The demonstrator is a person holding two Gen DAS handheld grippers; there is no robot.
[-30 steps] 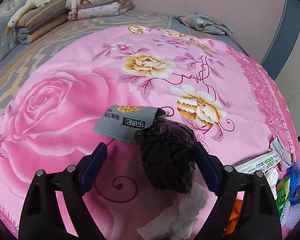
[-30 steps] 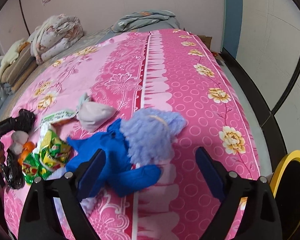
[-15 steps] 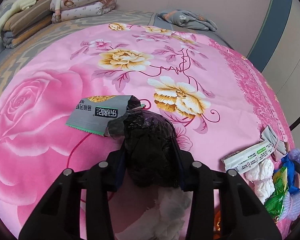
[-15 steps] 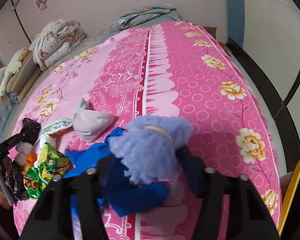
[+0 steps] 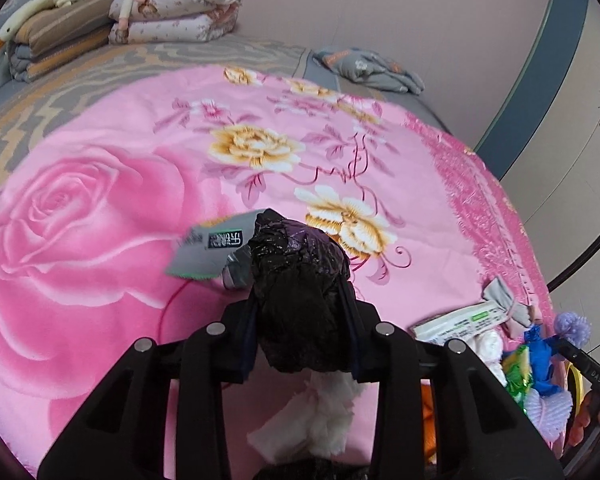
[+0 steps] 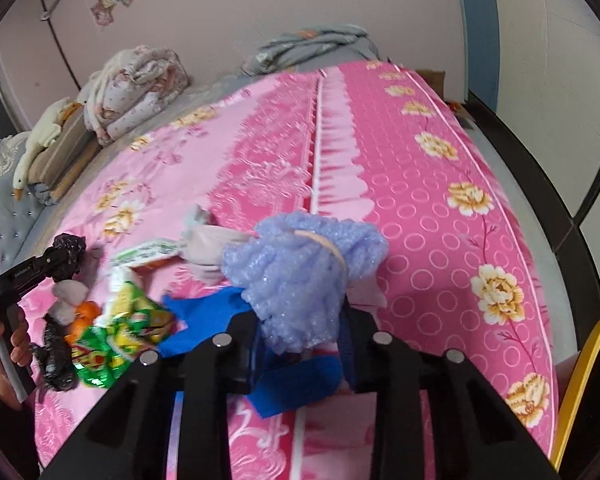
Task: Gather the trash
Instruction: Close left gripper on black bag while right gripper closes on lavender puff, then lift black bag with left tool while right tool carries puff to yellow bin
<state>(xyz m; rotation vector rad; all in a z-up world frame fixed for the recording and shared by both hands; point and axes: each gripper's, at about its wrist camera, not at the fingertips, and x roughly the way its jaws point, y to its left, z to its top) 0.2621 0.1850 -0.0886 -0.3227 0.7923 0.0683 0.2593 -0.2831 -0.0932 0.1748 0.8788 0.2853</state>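
Observation:
A crumpled black plastic bag (image 5: 296, 264) sits between the pads of my left gripper (image 5: 300, 312), whose jaws are closing and press on its sides. A grey snack wrapper (image 5: 208, 252) lies just beyond it and white tissue (image 5: 320, 412) lies under it on the pink bedspread (image 5: 100, 220). My right gripper (image 6: 300, 332) has its jaws closing on a lavender foam net bundle (image 6: 304, 264) tied with a rubber band; the pads squeeze it. Blue plastic (image 6: 204, 312) trails beneath that bundle.
Left of the right gripper lie a green snack wrapper (image 6: 120, 336), a white-green packet (image 6: 148, 252), a grey cloth pouch (image 6: 208, 248), orange peel (image 6: 86, 312) and a black scrap (image 6: 56, 356). A yellow-rimmed bin (image 6: 592, 360) stands past the bed's right edge. Folded quilts (image 5: 176, 4) are at the back.
Both grippers went from wide open to closed: the left around the black bag, the right around the lavender foam bundle. Both have risen slightly, with the bundles lifted off the bedspread.

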